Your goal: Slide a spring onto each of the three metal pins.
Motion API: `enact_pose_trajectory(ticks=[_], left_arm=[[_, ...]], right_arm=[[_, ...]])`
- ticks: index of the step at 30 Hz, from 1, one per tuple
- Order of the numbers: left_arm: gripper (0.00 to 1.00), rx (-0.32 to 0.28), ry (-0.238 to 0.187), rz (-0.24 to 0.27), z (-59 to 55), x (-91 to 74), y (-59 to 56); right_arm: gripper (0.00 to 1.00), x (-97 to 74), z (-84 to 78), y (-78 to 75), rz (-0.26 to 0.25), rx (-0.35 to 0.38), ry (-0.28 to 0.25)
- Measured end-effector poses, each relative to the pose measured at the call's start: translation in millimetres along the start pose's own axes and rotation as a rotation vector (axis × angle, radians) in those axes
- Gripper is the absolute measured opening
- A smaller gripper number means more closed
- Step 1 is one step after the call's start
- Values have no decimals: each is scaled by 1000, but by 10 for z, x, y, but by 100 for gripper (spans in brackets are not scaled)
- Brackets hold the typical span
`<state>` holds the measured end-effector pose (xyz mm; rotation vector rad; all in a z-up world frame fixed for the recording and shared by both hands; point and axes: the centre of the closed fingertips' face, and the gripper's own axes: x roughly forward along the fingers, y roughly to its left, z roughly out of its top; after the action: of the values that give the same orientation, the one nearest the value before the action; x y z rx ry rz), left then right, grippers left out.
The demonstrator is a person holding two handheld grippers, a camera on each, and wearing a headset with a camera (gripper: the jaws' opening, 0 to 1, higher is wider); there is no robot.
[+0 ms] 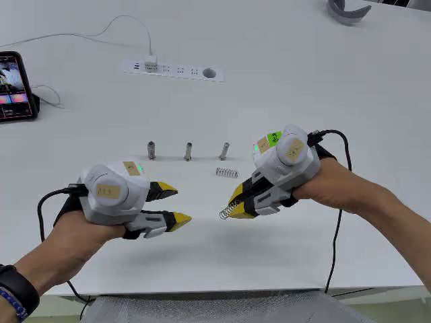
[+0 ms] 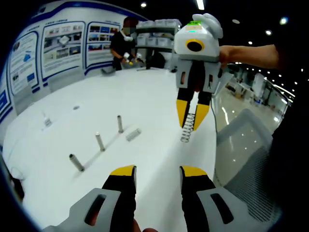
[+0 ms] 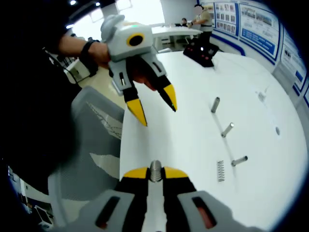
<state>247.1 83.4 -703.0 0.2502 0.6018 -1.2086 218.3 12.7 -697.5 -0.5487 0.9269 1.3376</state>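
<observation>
Three short metal pins [image 1: 151,149] [image 1: 188,151] [image 1: 224,150] stand in a row on the white table, all bare. A loose spring [image 1: 227,173] lies just in front of the right-hand pin. My right gripper [image 1: 237,203] hovers in front of the pins, shut on a second spring [image 1: 227,211] that sticks out from its yellow tips. The held spring [image 3: 155,169] sits between the jaws in the right gripper view. My left gripper [image 1: 176,204] is open with nothing in it, left of the right one. The left gripper view has the pins [image 2: 99,141], the loose spring [image 2: 133,134] and the held spring [image 2: 187,129].
A white power strip [image 1: 172,68] with a plugged charger lies at the back. At the far left edge a phone [image 1: 13,86] rests on the table. A grey curved object [image 1: 347,10] is at the back right. The table's front edge [image 1: 215,291] runs close below both hands.
</observation>
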Motion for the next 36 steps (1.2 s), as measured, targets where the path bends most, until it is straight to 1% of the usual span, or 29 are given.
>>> enact_pose_trajectory(ticks=[5, 14, 21, 22, 29, 36], left_arm=[[39, -25, -4, 28, -26, -46, 90], [45, -65, -15, 77, -53, -131, 174], [50, -95, -18, 119, -107, -219, 263], [51, -100, -19, 124, -115, -233, 274], [56, -123, -18, 163, -139, -325, 325], [59, -142, -17, 196, -178, -424, 385]], right_arm=[[12, 13, -17, -88, -16, 4, 10], [12, 30, -12, -244, -39, 11, 20], [12, 68, 8, -391, -60, 6, 41], [12, 77, 13, -421, -68, 5, 47], [12, 141, 74, -523, -62, -9, 55], [12, 176, 166, -675, -69, -15, 59]])
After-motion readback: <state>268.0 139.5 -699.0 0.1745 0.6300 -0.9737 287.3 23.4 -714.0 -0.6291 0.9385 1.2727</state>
